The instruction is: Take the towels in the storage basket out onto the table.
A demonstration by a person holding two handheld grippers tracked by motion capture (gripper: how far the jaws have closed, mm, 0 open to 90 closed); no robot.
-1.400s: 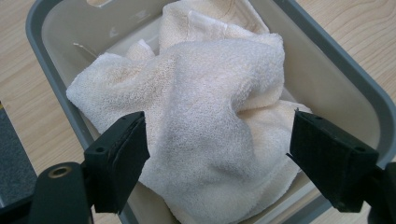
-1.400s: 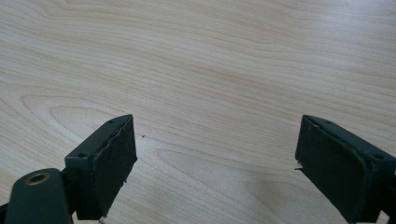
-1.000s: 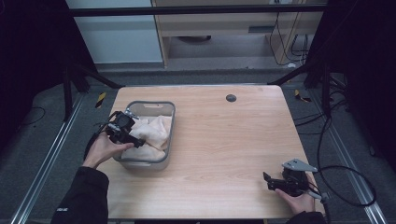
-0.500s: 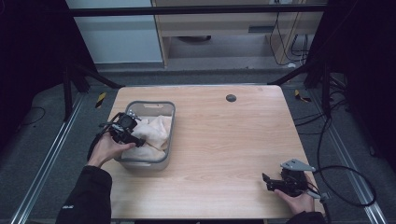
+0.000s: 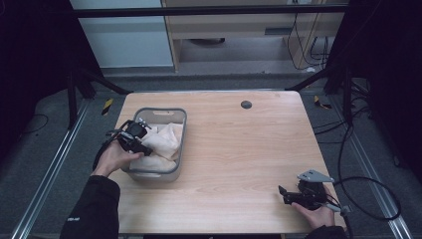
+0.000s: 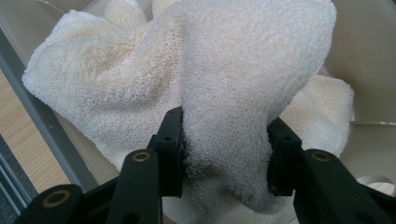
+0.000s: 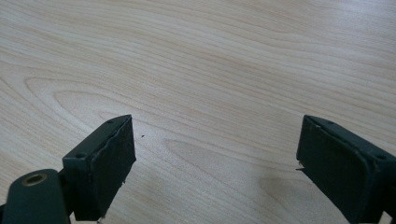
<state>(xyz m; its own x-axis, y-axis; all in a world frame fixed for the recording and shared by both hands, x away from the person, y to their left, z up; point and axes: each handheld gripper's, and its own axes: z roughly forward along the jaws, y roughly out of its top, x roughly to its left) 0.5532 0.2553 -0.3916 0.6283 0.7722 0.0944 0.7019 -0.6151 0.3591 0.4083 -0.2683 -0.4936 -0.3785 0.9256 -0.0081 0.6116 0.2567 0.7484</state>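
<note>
A cream terry towel point(image 5: 166, 142) lies bunched in a grey plastic basket point(image 5: 161, 113) at the table's left side. My left gripper point(image 5: 144, 148) reaches over the basket's left wall from a person's hand. In the left gripper view its jaws point(image 6: 226, 135) press from both sides on a raised fold of the towel point(image 6: 224, 70). My right gripper point(image 5: 283, 195) rests low near the table's front right corner, held by the other hand and pointing left. In the right gripper view it point(image 7: 215, 149) stands open over bare wood with nothing between its pads.
A small dark round disc point(image 5: 246, 104) sits near the far edge of the wooden table point(image 5: 239, 149). A black cable point(image 5: 368, 199) loops off the table's right side. Metal frame rails run along the floor on both sides, and a shelf unit stands behind.
The left hand and its gripper have shifted slightly toward the near side and right, deeper over the towel. The right gripper has stayed in place.
</note>
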